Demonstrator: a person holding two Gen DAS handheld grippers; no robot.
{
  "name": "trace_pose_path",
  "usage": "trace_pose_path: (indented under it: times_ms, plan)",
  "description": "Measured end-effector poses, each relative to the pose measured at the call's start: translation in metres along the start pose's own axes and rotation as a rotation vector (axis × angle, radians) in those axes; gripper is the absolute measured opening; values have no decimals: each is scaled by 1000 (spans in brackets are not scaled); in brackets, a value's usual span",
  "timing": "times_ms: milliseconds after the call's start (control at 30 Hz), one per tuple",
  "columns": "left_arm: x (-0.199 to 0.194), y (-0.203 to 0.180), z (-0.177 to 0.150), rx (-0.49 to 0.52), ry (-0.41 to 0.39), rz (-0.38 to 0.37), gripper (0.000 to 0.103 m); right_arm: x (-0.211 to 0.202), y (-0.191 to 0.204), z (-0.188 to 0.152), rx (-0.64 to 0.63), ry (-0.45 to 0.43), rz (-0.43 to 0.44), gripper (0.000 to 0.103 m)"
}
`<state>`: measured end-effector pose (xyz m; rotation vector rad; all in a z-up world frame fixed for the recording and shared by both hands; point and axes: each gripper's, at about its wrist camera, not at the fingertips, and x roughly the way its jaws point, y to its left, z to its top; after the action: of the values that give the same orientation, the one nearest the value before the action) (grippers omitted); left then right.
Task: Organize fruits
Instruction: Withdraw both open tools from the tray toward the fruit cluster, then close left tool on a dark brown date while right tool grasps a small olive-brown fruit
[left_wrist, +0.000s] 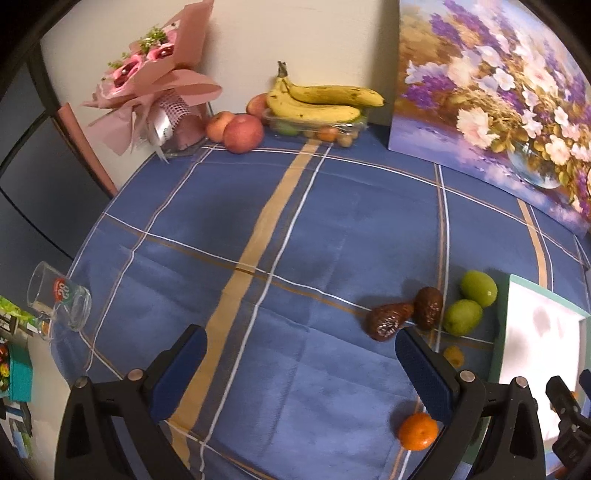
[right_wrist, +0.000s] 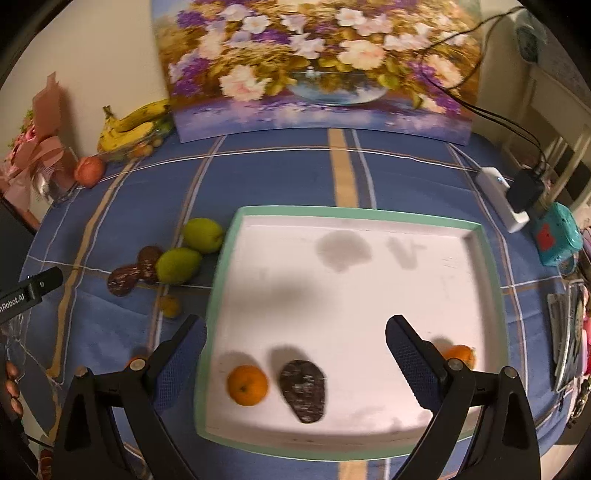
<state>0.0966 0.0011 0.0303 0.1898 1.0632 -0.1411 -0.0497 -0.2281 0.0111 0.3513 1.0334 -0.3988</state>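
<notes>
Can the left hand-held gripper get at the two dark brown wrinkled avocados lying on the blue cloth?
Probably yes: the left hand-held gripper is open and empty, the dark brown wrinkled avocados lie just beyond its right finger, with only bare blue cloth between.

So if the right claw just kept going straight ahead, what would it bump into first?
Probably nothing soon. The open right claw points over the tray; the dark avocado and orange lie low beneath it. Further on stands the flower painting, though depth is hard to judge.
</notes>
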Motion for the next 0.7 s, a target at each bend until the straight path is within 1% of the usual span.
trace_pose_path:
  times_ms: [233, 400, 533, 600, 633, 667, 700]
  plan:
    - [8, 4, 5, -11, 18, -39, 103, 1, 30, 9, -47, -36, 63, 98]
    - [15, 2, 9, -24, 19, -74, 103, 12, 53, 12, -102, -48, 92, 98]
    - [24, -2, 11, -46, 24, -102, 103, 20, 62, 14, -109, -57, 116, 98]
    - [29, -4, 12, -56, 35, -116, 100, 24, 65, 15, -104, -53, 122, 97]
    - [32, -5, 12, -60, 44, -121, 99, 26, 67, 15, -107, -48, 124, 93]
    - [37, -8, 12, -62, 57, -133, 96, 28, 70, 15, -113, -44, 127, 83]
    - [40, -9, 12, -65, 64, -138, 93, 30, 72, 15, -119, -39, 128, 77]
